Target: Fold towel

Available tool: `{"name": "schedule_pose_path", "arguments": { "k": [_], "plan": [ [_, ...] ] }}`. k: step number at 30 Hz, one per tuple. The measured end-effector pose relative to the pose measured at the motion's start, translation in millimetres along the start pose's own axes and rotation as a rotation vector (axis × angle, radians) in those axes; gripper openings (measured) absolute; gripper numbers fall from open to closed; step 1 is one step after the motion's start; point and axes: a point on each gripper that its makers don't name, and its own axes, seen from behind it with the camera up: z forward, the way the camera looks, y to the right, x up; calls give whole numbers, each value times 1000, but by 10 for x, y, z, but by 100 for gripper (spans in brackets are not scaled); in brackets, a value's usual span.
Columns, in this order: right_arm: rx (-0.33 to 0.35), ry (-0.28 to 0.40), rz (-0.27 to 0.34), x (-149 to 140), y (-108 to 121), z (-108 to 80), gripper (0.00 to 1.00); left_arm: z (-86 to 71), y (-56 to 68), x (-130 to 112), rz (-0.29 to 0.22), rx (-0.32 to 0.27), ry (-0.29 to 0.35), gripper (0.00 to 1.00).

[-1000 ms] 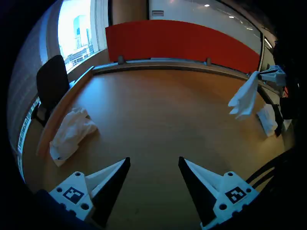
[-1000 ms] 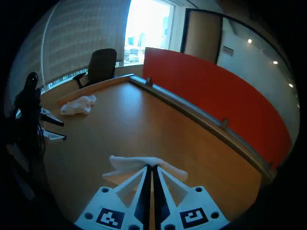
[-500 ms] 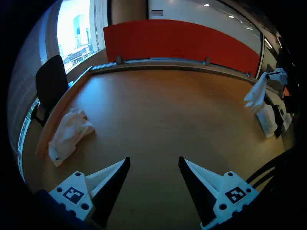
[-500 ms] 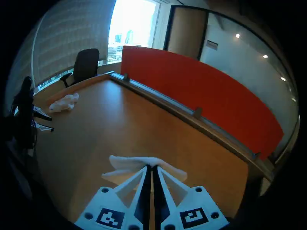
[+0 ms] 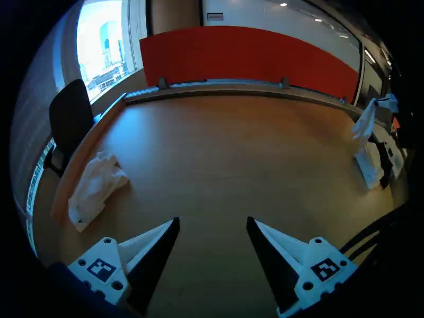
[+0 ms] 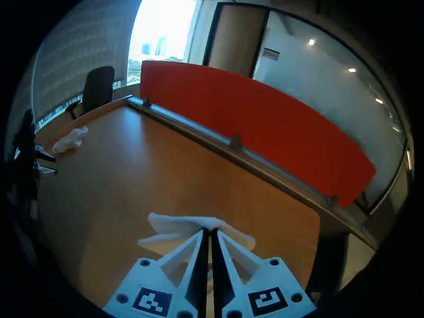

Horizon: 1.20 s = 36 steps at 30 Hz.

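Two hand-held grippers were over a broad wooden desk (image 5: 228, 148), smooth and warm brown. The left gripper (image 5: 212, 220) sat low above bare wood, its pointed white-and-black fingers spread wide with nothing between them. The right gripper (image 6: 210, 232) had its fingers pressed together on a white towel (image 6: 175, 227), which fanned out in soft pleats on either side of the tips. In the left gripper view that towel hung limp and bunched in the air at the desk's far right edge, just above a flatter white cloth (image 5: 369, 164) lying there. A third, crumpled towel (image 5: 95, 185) lay in a soft heap near the left edge, beside a black chair (image 5: 69, 114). A matte red partition (image 5: 249, 53) ran along the back.

The main risk seemed to be the thin pinch. The cloth looked light and floppy, so a quick swing might pull it free, or drop it onto the cloth below and rumple that. Because it hung gathered rather than spread, any fold started this way would probably come out crooked. The empty gripper was well apart from it and would first need to catch a free corner
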Motion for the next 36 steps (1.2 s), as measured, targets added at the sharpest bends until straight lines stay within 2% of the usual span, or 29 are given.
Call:
{"name": "schedule_pose_path", "arguments": {
  "k": [6,12,24,36],
  "plan": [
    [-37,-6,26,-72,329,-107,6,-5,30,10,7,3,-4,93],
    [-53,-30,48,-238,495,-168,6,3,81,9,15,1,-8,93],
    [-69,-66,77,-609,529,-374,5,-1,193,47,30,-11,-7,93],
    [-87,-126,152,-1274,401,-635,5,-9,246,31,43,-20,-12,93]
  ]
}}
